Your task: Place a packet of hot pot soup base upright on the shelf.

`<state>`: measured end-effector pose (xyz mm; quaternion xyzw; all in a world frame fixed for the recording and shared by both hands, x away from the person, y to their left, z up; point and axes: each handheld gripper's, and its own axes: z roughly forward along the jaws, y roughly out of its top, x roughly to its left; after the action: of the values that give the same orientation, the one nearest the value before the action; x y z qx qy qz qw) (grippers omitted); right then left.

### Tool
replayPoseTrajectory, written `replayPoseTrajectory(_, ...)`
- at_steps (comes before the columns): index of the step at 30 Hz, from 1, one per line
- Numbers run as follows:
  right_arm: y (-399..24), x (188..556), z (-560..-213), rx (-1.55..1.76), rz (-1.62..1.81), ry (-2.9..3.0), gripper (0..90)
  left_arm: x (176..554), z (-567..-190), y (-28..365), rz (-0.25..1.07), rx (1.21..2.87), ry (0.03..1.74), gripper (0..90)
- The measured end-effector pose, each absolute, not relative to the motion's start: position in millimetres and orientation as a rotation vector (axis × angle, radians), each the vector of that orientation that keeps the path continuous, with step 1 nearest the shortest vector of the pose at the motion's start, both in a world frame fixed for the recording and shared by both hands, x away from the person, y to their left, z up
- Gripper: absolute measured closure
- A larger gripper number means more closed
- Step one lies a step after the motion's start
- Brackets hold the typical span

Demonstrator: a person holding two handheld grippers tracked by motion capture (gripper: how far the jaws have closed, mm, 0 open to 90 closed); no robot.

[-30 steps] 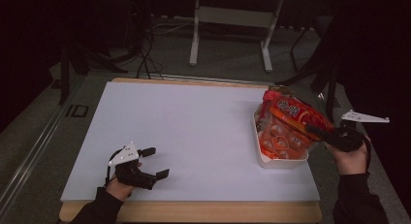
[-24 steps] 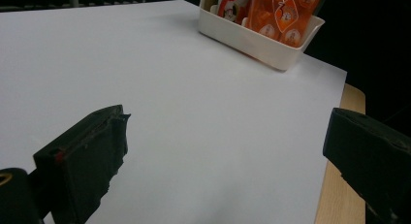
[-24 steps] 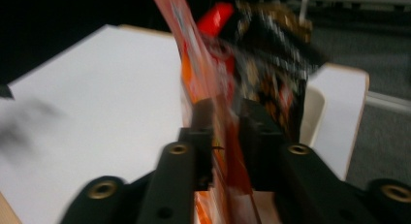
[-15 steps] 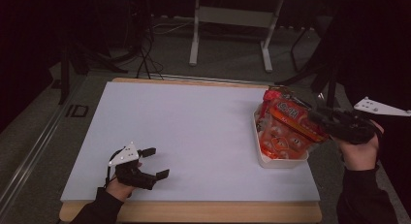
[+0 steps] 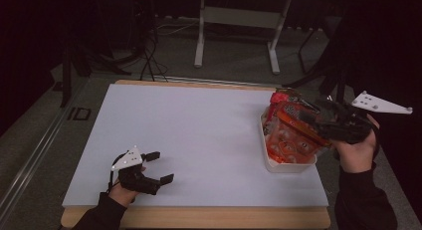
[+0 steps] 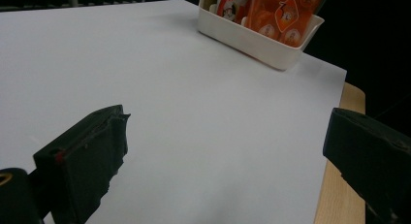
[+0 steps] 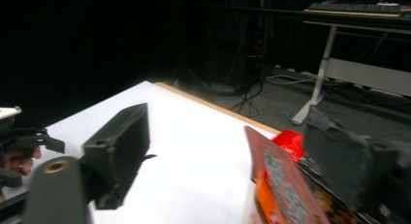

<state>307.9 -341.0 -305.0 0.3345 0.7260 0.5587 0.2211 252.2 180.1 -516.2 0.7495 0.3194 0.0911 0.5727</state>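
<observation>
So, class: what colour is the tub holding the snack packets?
White; the tub shows best in the left gripper view.

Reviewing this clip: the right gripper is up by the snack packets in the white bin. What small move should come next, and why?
Probably draw the right gripper up and clear of the orange snack packets. Its jaws have just been opening; in the right gripper view a packet's edge stands between them, seemingly unpressed. The packets stand in the white bin, so they look placed. The left gripper rests open on the table.

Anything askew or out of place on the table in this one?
Mostly tidy. The orange snack packets stand crammed in the white tub, leaning and poking well above its rim, near the table's right edge. The right gripper is open beside them.
</observation>
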Motion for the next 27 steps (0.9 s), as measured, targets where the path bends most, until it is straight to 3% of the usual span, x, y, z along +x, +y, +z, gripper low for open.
replayPoseTrajectory(27,-265.7,304.2,-351.2,0.782,1.6,2.207,14.1,249.8,-515.7,179.3,0.217,1.761,0.739,2.3)
